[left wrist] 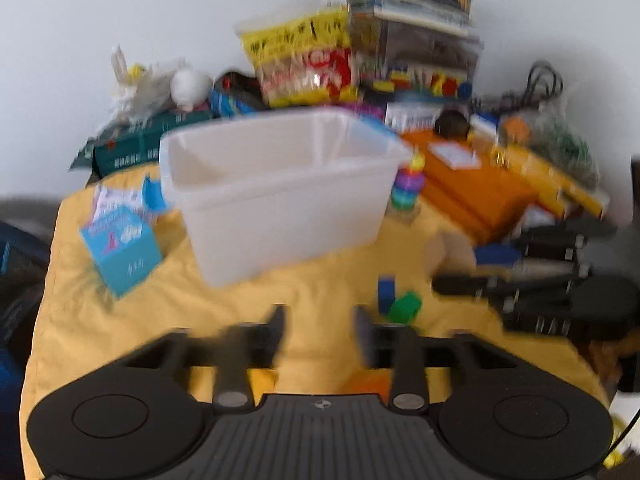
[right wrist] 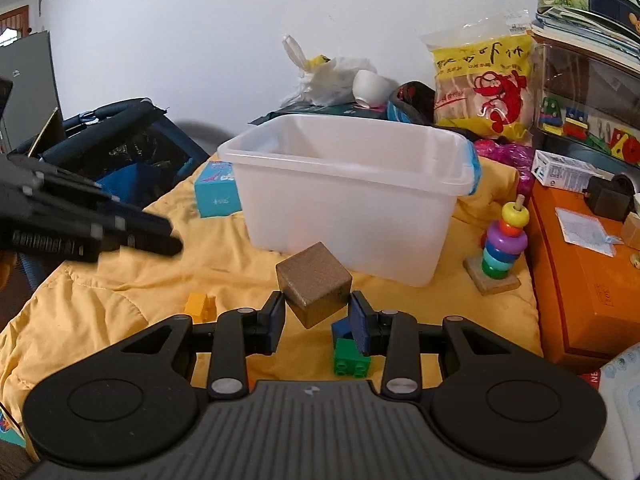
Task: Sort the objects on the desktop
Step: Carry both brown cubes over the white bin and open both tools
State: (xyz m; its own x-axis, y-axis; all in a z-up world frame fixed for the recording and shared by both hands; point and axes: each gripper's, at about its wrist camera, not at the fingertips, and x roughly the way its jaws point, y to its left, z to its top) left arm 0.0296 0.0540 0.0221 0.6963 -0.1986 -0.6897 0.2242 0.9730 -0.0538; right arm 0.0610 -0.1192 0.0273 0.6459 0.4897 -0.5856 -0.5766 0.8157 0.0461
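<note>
Right gripper [right wrist: 316, 312] clamped on wooden cube [right wrist: 314, 290]; left gripper [left wrist: 320, 330] apart, empty. Next: carry cube over white bin [right wrist: 348, 200], release.

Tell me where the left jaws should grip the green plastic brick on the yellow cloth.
Grip the green plastic brick across its flat side walls, coming from above. Its studded face looks toward the camera, and a blue brick sits tight behind it, so come in clear of that one.
</note>
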